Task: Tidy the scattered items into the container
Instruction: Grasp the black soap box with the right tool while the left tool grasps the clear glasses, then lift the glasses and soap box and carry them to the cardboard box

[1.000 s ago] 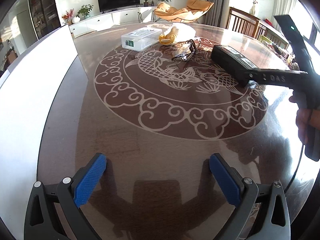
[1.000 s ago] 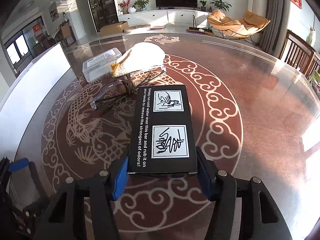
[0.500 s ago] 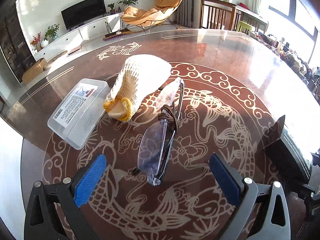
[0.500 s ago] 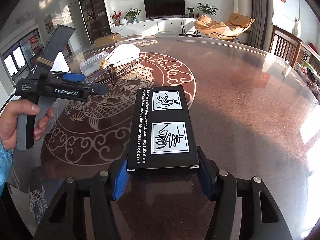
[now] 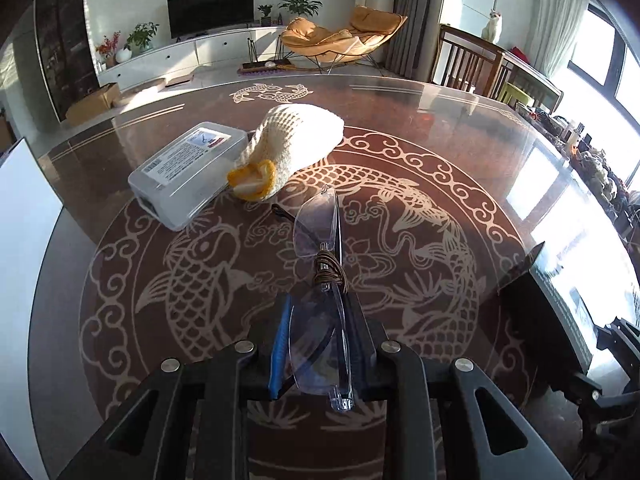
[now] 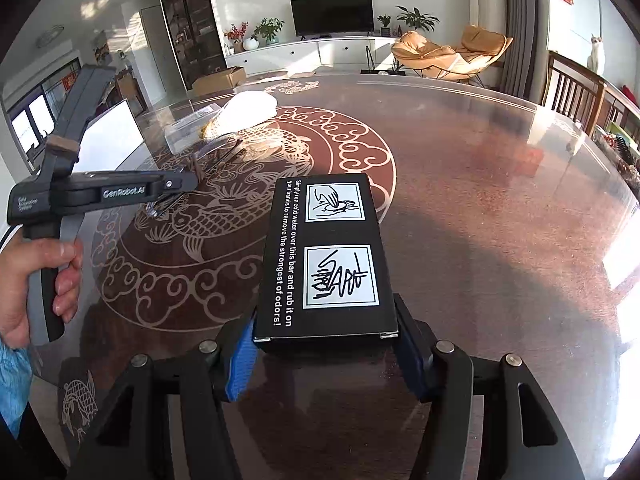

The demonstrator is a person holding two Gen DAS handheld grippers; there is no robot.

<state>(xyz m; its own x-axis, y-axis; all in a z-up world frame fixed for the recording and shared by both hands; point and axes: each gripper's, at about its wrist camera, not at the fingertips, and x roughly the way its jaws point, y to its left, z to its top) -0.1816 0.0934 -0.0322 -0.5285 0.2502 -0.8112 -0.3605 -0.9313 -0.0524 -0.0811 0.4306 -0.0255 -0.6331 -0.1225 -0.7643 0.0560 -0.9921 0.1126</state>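
The folded clear-lensed glasses (image 5: pixel 320 312) lie lengthwise on the tabletop (image 5: pixel 420 128), a brown cord wound round the bridge, the near lens down between the closing left tongs (image 5: pixel 318 344). Past them, the cream knitted pouch (image 5: pixel 294 142) with a yellow-edged mouth lies on its side, touching the clear plastic lidded box (image 5: pixel 188 172) with a printed label on top. Over on the right side, the flat black box (image 6: pixel 324 256), white lettering and two sketch panels on its face, is clamped by its near end in the right tongs (image 6: pixel 326 354), long axis pointing away. A white panel (image 5: pixel 24 208) stands at the tabletop's left edge.
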